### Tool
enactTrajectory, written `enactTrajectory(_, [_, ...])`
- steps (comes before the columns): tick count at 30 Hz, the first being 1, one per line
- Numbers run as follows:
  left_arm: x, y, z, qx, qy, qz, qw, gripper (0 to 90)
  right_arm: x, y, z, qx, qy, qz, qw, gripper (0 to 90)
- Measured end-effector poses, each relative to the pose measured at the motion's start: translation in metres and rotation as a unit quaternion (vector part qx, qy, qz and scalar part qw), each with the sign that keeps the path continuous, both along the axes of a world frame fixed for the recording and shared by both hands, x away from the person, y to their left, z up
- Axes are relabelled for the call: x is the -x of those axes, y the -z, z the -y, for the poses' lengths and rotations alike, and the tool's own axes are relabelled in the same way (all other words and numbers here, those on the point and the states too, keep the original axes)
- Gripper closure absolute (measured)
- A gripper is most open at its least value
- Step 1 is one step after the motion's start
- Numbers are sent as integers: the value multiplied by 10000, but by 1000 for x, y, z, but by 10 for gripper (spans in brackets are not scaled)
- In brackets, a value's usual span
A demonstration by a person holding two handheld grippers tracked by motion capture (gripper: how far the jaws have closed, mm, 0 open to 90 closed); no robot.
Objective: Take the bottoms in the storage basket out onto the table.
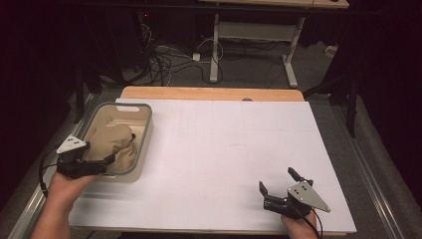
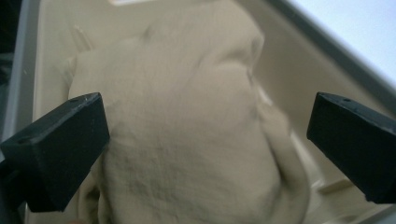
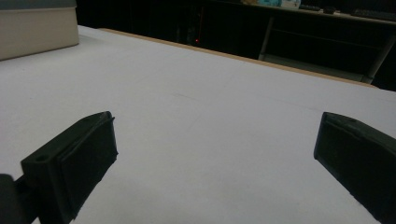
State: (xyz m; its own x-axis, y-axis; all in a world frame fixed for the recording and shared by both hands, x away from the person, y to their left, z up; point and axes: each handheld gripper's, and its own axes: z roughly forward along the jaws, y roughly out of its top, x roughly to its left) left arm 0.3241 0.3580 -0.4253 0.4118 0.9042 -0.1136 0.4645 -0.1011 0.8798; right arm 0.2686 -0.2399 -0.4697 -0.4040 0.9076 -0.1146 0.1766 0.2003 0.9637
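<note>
The beige cloth (image 1: 113, 144) is bunched in the grey-rimmed bin (image 1: 145, 137), which sits at about 9 o'clock on the white desk (image 1: 224, 149). In my left claw view the cloth (image 2: 187, 130) mounds up right between the jaws, with the bin's pale wall (image 2: 299, 93) running off toward 2 o'clock.

My left claw (image 1: 102, 162) is spread wide, poised over the near edge of that heap, gripping nothing yet. My right claw (image 1: 278, 186) is also released, parked low at 5 o'clock on the desk, well apart from the bin, jaws (image 3: 210, 154) gaping over bare white surface.

Here's the worry, as I judge it. If I clench too shallow, I'd pinch only 1 loose fold and the rest would slip back in. If I drive down too deep, a jaw tip could hit the bin floor or catch the near rim. And when I lift, a snagged cloth could drag the light bin along or tip it, since my right claw is too far off to steady it.
</note>
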Motion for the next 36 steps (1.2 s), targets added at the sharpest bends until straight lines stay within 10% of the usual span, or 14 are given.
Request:
enactTrajectory(12, [-8, -2, 8, -532, 6, -568, 9970, 0, 0, 1, -1, -5, -19, -33, 10000, 2])
enactTrajectory(22, [-21, -3, 17, -1266, 127, -1276, 9836, 0, 0, 2, -2, -36, -59, -35, 10000, 2])
enactTrajectory(32, [-44, -4, 23, -1686, 291, -2151, 9615, 0, 2, 1, -5, -33, -129, -45, 9999, 2])
enactTrajectory(36, [-55, -5, 23, -1703, 404, -2642, 9485, 0, 3, 1, -6, -35, -133, -33, 9999, 2])
